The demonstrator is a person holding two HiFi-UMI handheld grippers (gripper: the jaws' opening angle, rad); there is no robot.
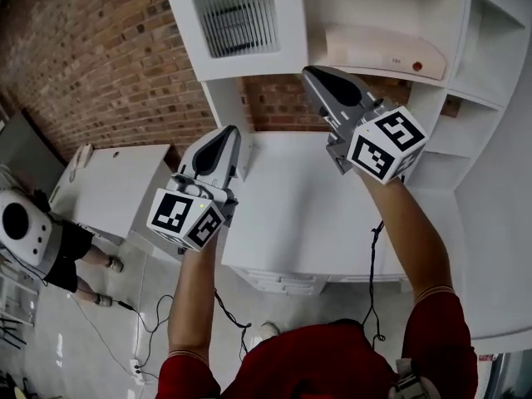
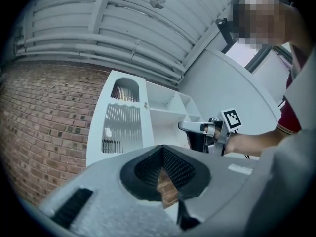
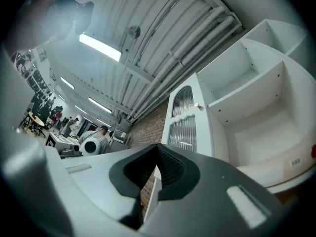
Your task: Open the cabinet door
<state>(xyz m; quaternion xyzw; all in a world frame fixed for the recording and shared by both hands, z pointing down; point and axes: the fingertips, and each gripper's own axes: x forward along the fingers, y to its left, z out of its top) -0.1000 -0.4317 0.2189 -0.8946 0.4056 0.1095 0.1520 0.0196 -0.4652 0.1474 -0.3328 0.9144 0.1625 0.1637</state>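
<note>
While the left hand-held gripper (image 1: 230,133) and the right hand-held gripper (image 1: 310,75) point upward with jaws pressed together and empty, the white cabinet door with ribbed glass panels (image 1: 237,15) stands swung open ahead of the left one, apart from both, beside bare white shelves (image 1: 374,7).

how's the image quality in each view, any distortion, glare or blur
Head view: evenly lit and sharp, the wide lens bowing the cabinet edges. Left gripper view: fisheye with black corners, a mosaic patch top right. Right gripper view: same fisheye, ceiling light strip glaring, hazy smear top left.
</note>
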